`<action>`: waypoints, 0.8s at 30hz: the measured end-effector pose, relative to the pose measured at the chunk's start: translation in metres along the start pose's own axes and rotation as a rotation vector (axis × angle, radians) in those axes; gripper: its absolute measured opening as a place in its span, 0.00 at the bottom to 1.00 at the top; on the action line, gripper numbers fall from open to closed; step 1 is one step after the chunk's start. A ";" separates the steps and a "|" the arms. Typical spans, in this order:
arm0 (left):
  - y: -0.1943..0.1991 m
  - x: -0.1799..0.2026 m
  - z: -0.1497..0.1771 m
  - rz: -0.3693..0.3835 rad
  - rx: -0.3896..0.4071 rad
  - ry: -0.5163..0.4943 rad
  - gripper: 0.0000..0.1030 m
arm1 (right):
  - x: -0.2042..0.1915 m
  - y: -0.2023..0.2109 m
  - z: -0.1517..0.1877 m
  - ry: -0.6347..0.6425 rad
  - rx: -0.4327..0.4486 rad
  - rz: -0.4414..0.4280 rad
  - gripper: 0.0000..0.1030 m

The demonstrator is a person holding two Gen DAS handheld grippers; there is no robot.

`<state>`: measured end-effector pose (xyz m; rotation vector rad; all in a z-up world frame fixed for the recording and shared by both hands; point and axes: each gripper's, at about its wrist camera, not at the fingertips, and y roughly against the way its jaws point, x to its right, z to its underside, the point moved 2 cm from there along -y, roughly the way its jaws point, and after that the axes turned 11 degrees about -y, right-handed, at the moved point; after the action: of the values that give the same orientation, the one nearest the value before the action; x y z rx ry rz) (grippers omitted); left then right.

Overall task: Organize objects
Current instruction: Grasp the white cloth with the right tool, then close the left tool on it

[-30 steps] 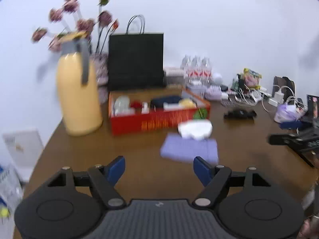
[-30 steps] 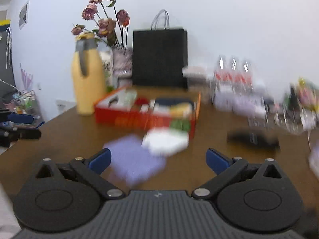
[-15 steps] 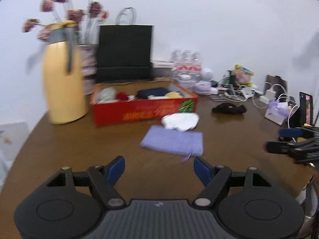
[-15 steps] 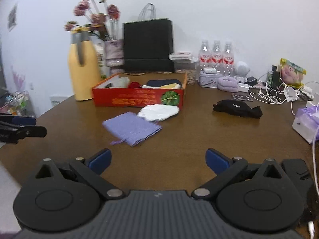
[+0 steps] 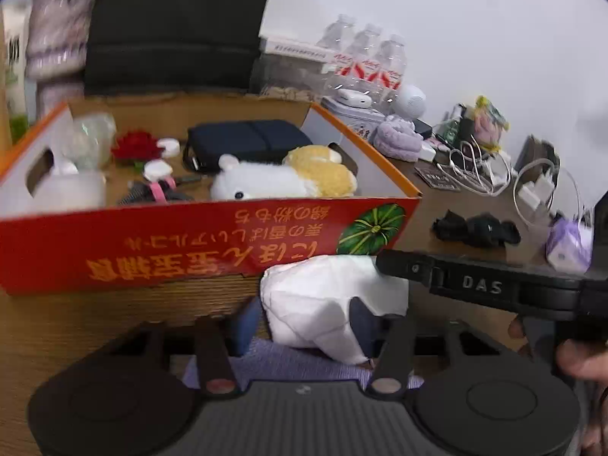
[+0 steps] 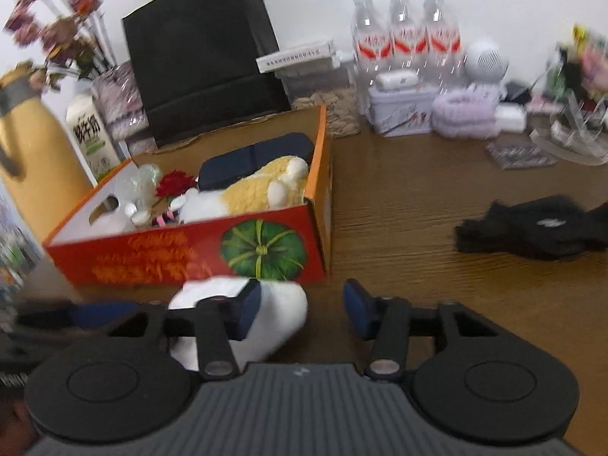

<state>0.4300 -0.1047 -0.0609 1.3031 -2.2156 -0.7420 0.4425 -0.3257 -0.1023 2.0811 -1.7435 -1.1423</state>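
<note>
Yellow flask (image 6: pixel 26 140): stands at your far left, behind the box's left end, with a milk carton (image 6: pixel 91 133) just beside it.
Black paper bag (image 6: pixel 205 57): upright behind the box, against the wall.
Red box (image 5: pixel 212 243): open-topped, directly ahead of both your grippers. It holds a plush toy (image 5: pixel 281 178), a dark blue pouch (image 5: pixel 247 140), a red flower (image 5: pixel 133 146) and small white items.
Left gripper (image 5: pixel 302 321): your blue pads sit either side of the white cloth bundle (image 5: pixel 326 304) and appear to press it; you are grasping it.
White cloth bundle: touches the box's front wall, lying partly on the purple cloth (image 5: pixel 288 364) beneath your left gripper.
Right gripper (image 6: pixel 302 309): released, jaws apart with bare table (image 6: pixel 418 205) between them. Your left pad overlaps the bundle (image 6: pixel 281 315); contact cannot be judged.
Obstruction: your right gripper's arm crosses the left camera's view just right of the bundle.
Black cloth (image 6: pixel 532 228): lies on the table well right of the box.
Rear right clutter: water bottles (image 6: pixel 406 34), a white tin (image 6: pixel 402 108), a lilac fluffy item (image 6: pixel 465 114), cables (image 5: pixel 478 174).
</note>
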 end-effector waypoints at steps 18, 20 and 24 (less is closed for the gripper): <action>0.113 0.051 0.068 0.011 0.075 -0.059 0.18 | -0.011 0.095 0.054 0.110 0.117 0.054 0.57; 0.113 0.051 0.068 -0.032 0.116 -0.111 0.44 | -0.004 0.080 0.040 0.176 0.110 0.126 0.77; 0.101 0.033 0.063 -0.080 0.106 -0.083 0.66 | 0.013 0.044 0.020 0.160 0.015 0.153 0.77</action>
<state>0.3109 -0.0795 -0.0379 1.4444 -2.3074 -0.7289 0.3967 -0.3440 -0.0952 1.9493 -1.8030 -0.8970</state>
